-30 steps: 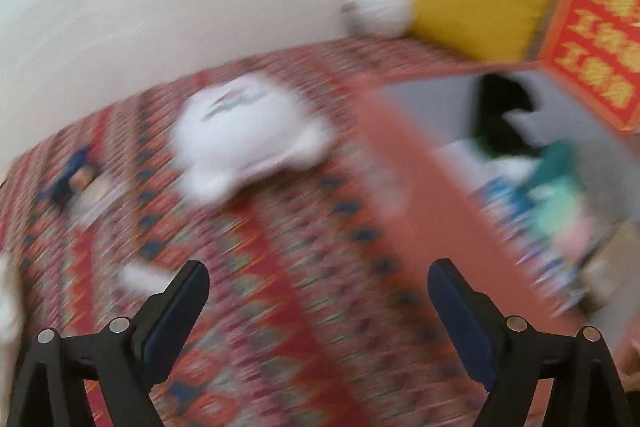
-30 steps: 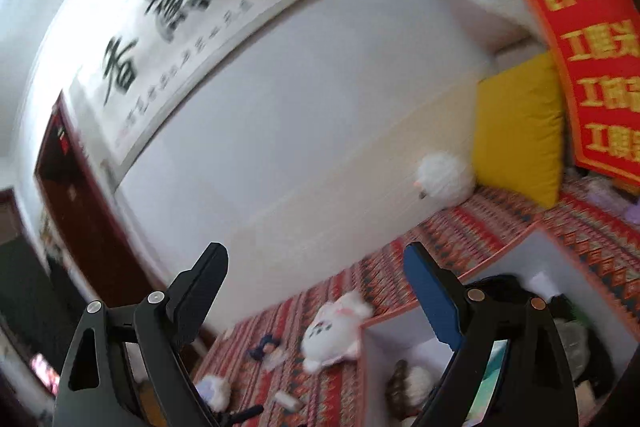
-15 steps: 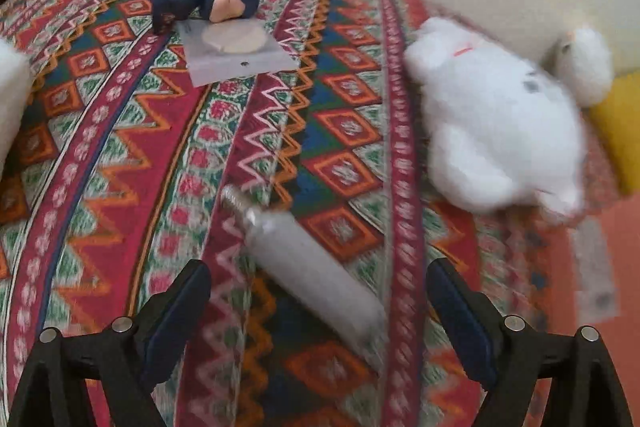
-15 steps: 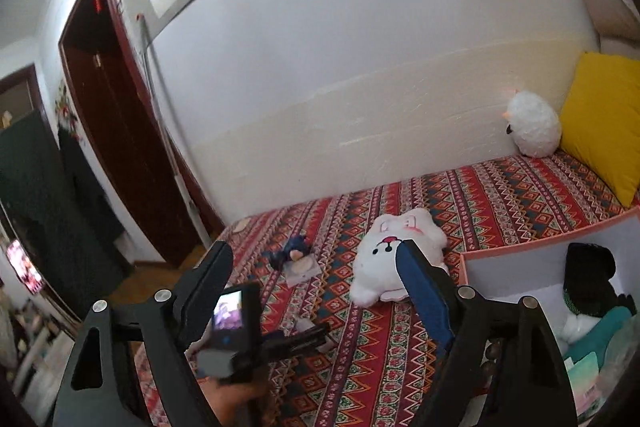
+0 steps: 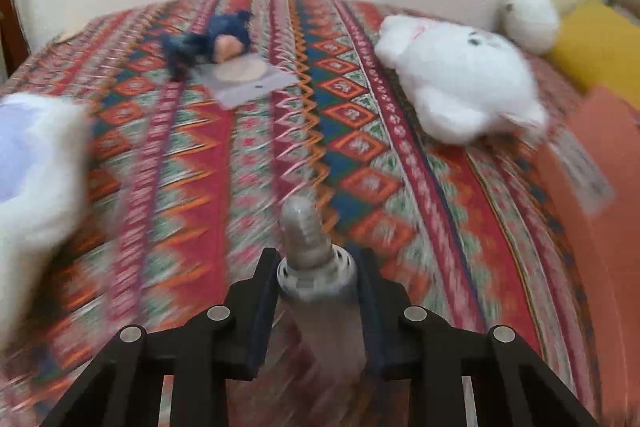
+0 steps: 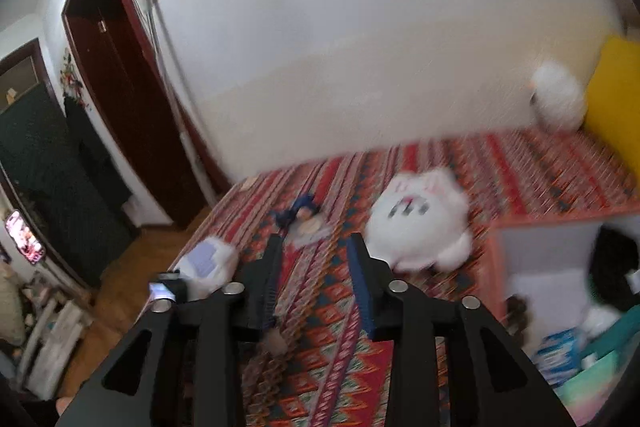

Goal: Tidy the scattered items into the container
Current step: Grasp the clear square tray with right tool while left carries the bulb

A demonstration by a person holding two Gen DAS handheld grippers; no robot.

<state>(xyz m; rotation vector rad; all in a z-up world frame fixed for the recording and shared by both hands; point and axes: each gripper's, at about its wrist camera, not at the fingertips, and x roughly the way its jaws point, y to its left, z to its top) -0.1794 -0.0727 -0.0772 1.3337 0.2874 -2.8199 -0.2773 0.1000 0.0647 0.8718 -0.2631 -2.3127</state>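
left tool (image 5: 316, 267) clamped on grey tube (image 5: 310, 243), low over patterned bed (image 5: 248, 163). right tool (image 6: 314, 267) narrowed, grips nothing. orange container (image 6: 496, 267) already holds several items. left out on bed: big white plush (image 5: 460, 87), blue doll (image 5: 212, 45), flat packet (image 5: 248, 79), white plush (image 6: 208, 263).

Grey ribbed plastic bottle (image 5: 311, 259): between left gripper (image 5: 316, 277) fingers. Large white plush toy (image 5: 460, 83): ahead right. Dark blue doll (image 5: 212, 43): ahead left. Orange-walled storage box (image 5: 600, 195): far right.
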